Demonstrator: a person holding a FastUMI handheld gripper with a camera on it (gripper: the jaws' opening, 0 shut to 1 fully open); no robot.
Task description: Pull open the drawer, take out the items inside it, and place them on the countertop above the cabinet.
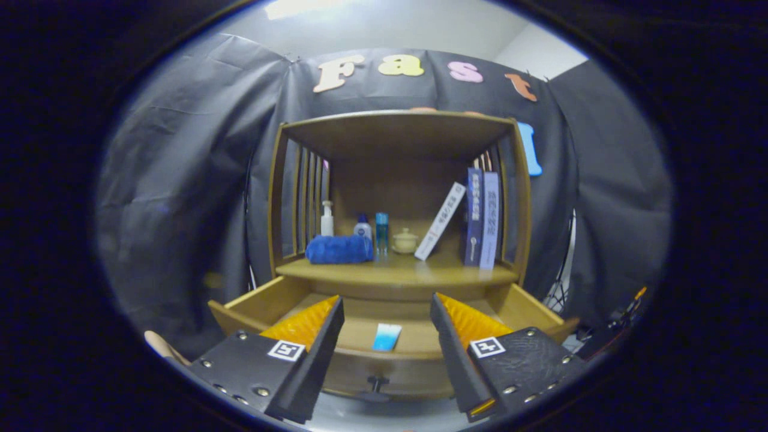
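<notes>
One blue packet (386, 336) lies in the open drawer (252, 305), ahead between the tongs (387, 327); tongs spread wide, gripping nothing; bench (396, 273) beyond carries bottles, books.

On the shelf you see a rolled blue towel (339, 249), a white pump bottle (327, 219), a pale lidded pot (405, 240), and books (482, 218) standing upright at its right end.

Tan wooden drawer (252, 306), light-blue item (386, 336), orange-ridged black tool (387, 321)
</notes>
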